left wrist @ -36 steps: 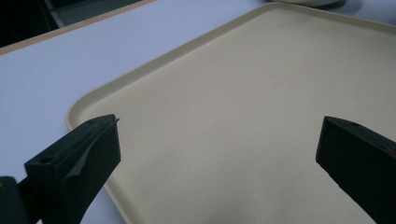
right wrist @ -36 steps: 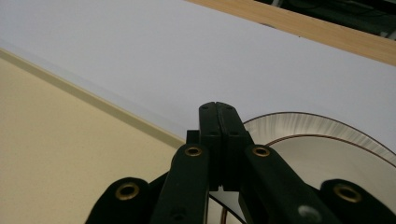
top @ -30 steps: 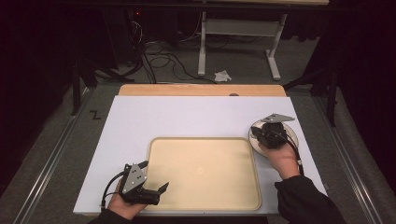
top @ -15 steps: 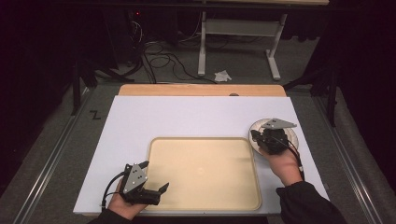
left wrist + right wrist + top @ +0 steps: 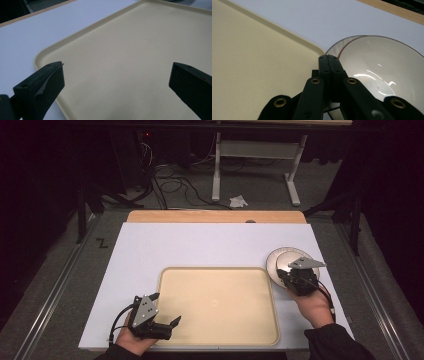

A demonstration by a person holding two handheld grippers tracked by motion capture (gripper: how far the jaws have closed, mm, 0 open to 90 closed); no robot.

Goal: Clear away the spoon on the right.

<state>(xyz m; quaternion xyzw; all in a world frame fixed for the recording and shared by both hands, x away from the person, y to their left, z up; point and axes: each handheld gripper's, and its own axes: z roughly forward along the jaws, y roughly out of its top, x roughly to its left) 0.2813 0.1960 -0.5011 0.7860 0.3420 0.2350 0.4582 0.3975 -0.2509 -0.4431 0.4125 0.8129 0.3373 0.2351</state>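
Gripping bowl [image 5: 384, 67] rim, right gripper [image 5: 329, 62]

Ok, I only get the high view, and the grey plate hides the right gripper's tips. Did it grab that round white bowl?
Observer: Yes. In the right gripper view the right gripper is pinched shut on the rim of the round white bowl.
Operator: Is anything inside it?
Observer: No, the shiny inside that shows is empty.
Operator: And the other one?
Observer: The left gripper is wide open with nothing between its jaws, poised over the beige plastic tray near a rounded corner.
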